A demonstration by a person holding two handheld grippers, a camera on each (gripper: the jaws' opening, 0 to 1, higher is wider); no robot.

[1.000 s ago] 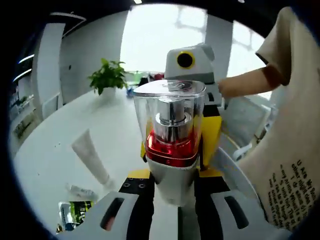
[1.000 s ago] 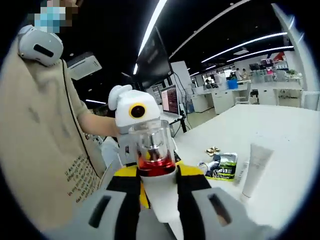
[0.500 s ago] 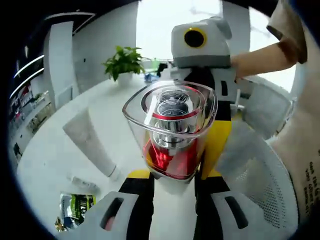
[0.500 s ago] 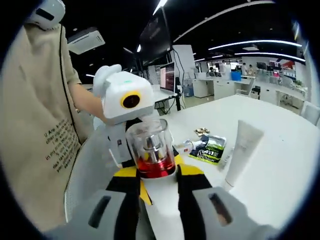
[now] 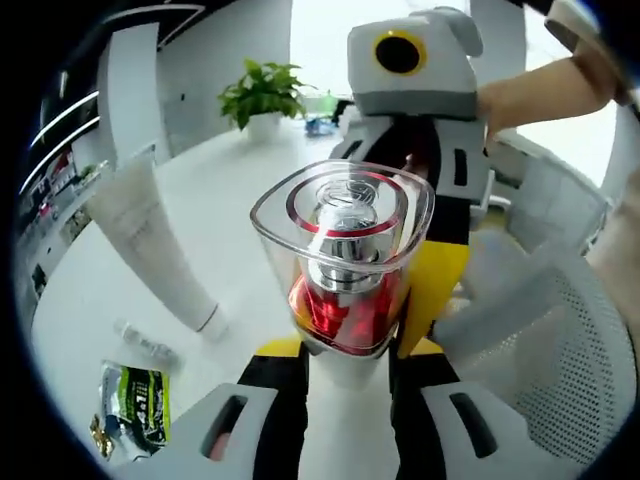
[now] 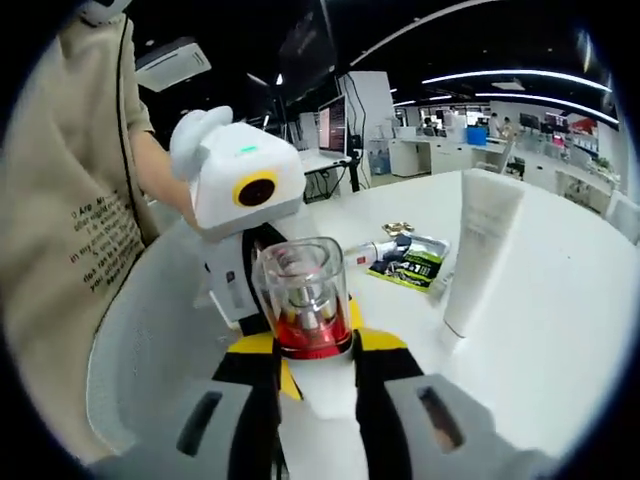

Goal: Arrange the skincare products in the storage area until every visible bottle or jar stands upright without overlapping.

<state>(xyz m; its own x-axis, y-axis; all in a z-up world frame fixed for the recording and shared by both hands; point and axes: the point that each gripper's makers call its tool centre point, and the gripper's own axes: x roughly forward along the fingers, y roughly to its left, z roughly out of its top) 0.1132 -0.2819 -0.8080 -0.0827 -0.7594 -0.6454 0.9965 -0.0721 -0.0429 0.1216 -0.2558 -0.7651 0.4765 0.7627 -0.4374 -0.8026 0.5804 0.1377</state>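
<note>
- The clear-capped pump bottle with a red base and silver collar (image 5: 345, 275) is held in the air between the 2 claws, its long axis running straight ahead from each claw's jaws, cap end tipped toward the left gripper view's camera.
- The left claw (image 5: 345, 365) is clenched on the bottle's white lower body; the right claw (image 6: 315, 375) is clenched on the same bottle from the opposite side, so neither is nearer. Each claw appears beyond the bottle in the other's view.
- Below and to the left of the left claw's jaws lies the white tabletop (image 5: 230, 210); on it a white squeeze tube (image 5: 150, 245) stands cap-down, a small clear vial (image 5: 145, 345) lies flat, and a green and black sachet (image 5: 135, 420) lies flat beside it. In the right gripper view these lie to the right of the jaws.
- A white mesh chair (image 5: 555, 350) sits under the bottle on the left claw's right.
- Against 1.0 s ago, the bottle has tipped so its cap top shows in the left gripper view, the tube looms larger in both views, and both claws have kept their grip.
- My judgement: the coming move is to carry the bottle sideways over the tabletop and set it base-down, apart from the tube.
</note>
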